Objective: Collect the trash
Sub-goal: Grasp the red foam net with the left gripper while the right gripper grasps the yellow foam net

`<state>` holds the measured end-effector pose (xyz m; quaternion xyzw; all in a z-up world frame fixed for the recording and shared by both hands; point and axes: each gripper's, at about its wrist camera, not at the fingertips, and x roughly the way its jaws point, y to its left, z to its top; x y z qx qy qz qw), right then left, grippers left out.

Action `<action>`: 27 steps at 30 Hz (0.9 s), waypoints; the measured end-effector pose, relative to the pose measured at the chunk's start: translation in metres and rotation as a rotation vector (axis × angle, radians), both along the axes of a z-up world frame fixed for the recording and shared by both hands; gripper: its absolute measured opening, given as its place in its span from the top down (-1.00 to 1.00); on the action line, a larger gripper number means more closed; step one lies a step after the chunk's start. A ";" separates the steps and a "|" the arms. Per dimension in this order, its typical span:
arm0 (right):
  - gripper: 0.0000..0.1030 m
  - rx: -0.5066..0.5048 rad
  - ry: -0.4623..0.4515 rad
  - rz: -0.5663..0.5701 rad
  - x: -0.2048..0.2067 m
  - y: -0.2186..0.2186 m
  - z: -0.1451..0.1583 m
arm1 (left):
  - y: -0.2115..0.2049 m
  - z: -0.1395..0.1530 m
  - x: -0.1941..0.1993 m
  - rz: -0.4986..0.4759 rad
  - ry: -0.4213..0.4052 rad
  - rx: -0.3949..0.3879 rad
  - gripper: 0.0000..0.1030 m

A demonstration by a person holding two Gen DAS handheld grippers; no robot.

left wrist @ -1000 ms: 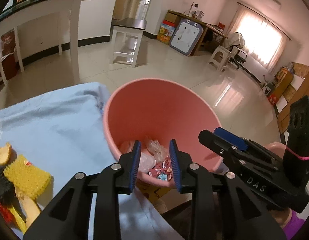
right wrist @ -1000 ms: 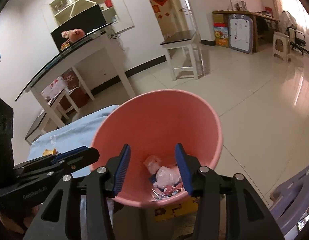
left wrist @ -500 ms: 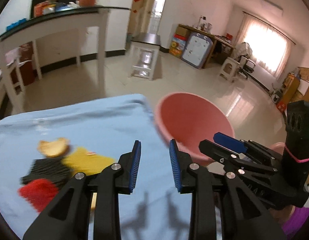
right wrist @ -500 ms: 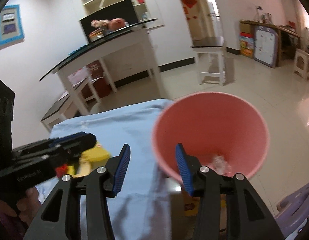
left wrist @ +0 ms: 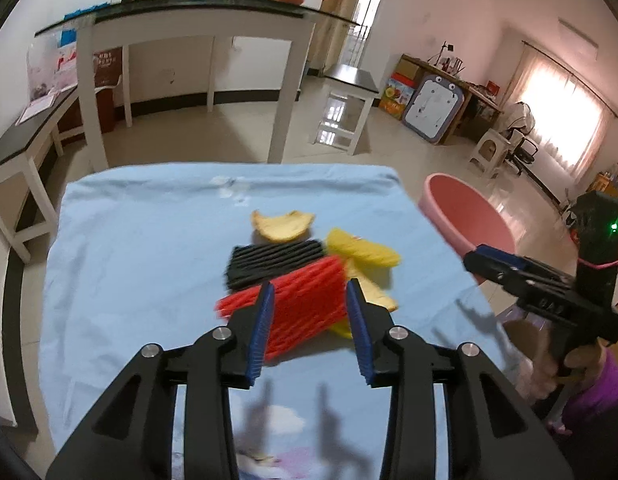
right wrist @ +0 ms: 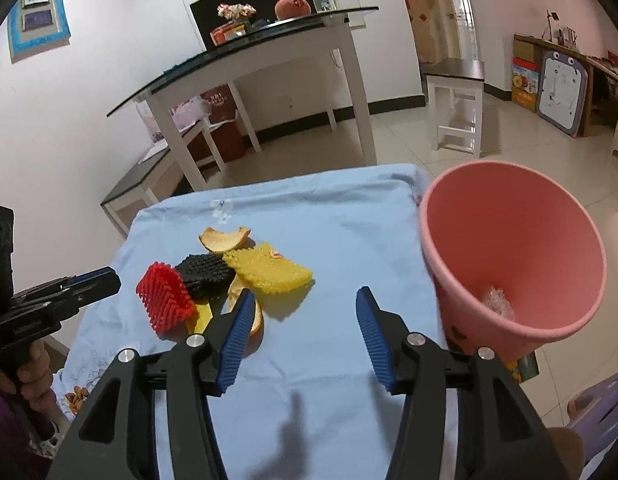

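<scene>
A desk covered with a light blue cloth [left wrist: 157,240] carries a small heap of trash near its middle. The left tongs [left wrist: 310,330] hang above the near part of the cloth with their jaws opening and nothing between the blue ribbed pads; the red foam fruit net [left wrist: 305,304] lies on the cloth just beyond them, standing up on edge in the right wrist view [right wrist: 165,298]. Touching it on the far side is a black foam net [left wrist: 275,260], and to the right of both lies a yellow foam net [right wrist: 269,270] with a small sticker on top. A curved piece of orange-yellow fruit peel [left wrist: 283,225] sits at the far edge of the heap, and further peel pieces [left wrist: 371,292] poke out from under the nets on the near right. The right tongs [right wrist: 305,330] are also opening, wide apart and empty, above bare cloth between the heap and the pink trash bin [right wrist: 509,256]. The bin stands off the right edge of the desk, its rim about level with the cloth, and crumpled clear plastic [right wrist: 495,300] shows at its bottom. In the left wrist view, the right tongs reach in from the right edge in front of the bin. A few almonds [right wrist: 77,396] lie at the near left corner of the cloth.
</scene>
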<state>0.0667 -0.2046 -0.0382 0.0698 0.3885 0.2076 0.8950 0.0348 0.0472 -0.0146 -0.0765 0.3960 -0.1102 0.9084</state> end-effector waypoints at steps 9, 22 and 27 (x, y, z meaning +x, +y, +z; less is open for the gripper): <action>-0.02 0.000 0.032 0.010 0.006 0.014 -0.003 | 0.006 -0.004 0.012 -0.087 0.002 0.055 0.28; -0.05 -0.006 0.086 0.017 0.007 0.025 -0.016 | -0.006 -0.023 0.038 -0.252 0.038 0.160 0.28; -0.12 -0.017 0.067 0.038 0.020 0.033 -0.014 | -0.013 -0.031 0.030 -0.314 0.027 0.156 0.28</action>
